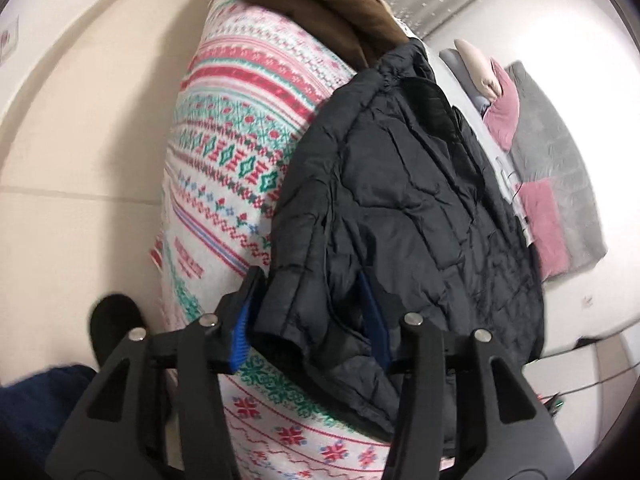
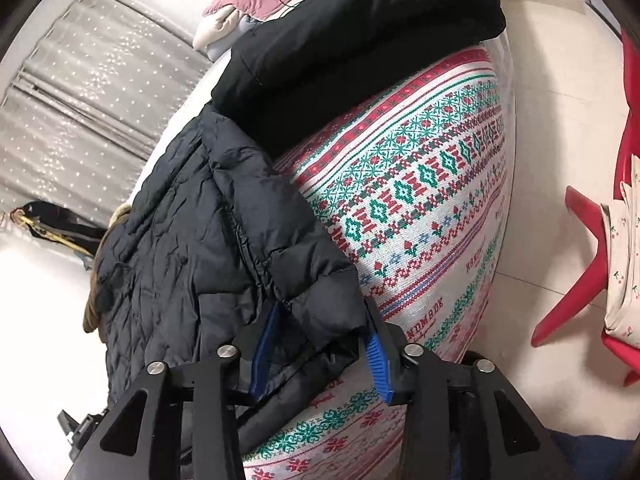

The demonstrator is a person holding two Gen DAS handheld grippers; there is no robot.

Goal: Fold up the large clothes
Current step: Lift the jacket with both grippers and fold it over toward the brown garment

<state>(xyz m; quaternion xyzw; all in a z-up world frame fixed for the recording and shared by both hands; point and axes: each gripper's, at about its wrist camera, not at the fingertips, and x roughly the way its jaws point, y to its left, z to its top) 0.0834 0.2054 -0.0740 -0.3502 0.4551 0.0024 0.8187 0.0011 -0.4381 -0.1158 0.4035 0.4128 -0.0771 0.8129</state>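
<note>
Jacket, black, quilted, lies on patterned bed w/ curtain behind; both hand-held grippers, left & right, jaws wide apart, straddling its cuffs.

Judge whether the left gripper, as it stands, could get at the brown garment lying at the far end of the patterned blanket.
Probably not straight away. The left gripper stands open around the near hem of the black puffer jacket, while the brown garment lies beyond the jacket's far end, across the patterned blanket.

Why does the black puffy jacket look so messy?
The black quilted puffer jacket lies crumpled and askew on the red-and-green patterned blanket, one edge hanging off the side. Each hand-held gripper, left and right, has its jaws spread around a bottom corner.
</note>
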